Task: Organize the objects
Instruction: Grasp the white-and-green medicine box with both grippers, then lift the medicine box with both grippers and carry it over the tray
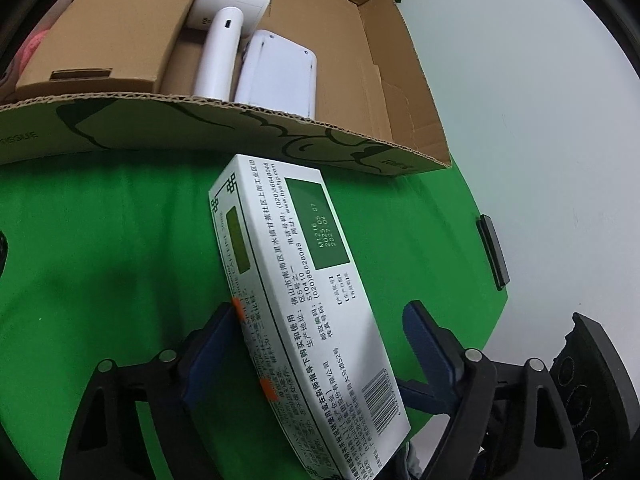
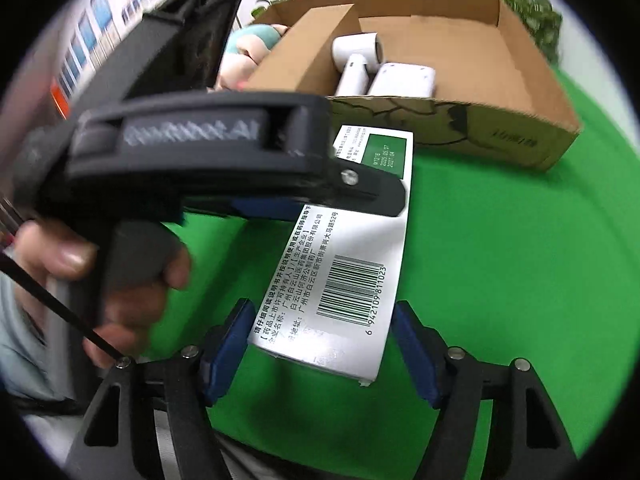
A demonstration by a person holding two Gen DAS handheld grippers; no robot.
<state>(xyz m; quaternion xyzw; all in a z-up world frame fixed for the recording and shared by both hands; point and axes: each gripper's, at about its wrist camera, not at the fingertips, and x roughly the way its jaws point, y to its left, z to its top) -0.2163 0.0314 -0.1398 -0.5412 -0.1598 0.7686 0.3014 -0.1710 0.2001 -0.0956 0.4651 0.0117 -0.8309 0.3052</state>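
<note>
A long white medicine box (image 1: pixel 312 280) with green panels and a barcode lies flat on the green cloth (image 1: pixel 100 240), just in front of an open cardboard carton (image 1: pixel 240 128). My left gripper (image 1: pixel 320 312) straddles the middle of the box. Its left pad (image 1: pixel 228 332) is against the box's side, while the right pad (image 1: pixel 420 340) stands clear. My right gripper (image 2: pixel 323 306) straddles the barcode end of the box (image 2: pixel 352 264), its blue pads close beside both long edges with thin gaps. One left-gripper finger (image 2: pixel 372 194) crosses over the box.
The carton (image 2: pixel 480 132) holds a white hair dryer (image 2: pixel 356 60), a flat white device (image 2: pixel 404 80) and a brown inner box (image 2: pixel 304 52). A person's hand (image 2: pixel 132 288) grips the left tool. A black clamp (image 1: pixel 494 252) sits on the table's right edge. A plush toy (image 2: pixel 244 60) lies behind the carton.
</note>
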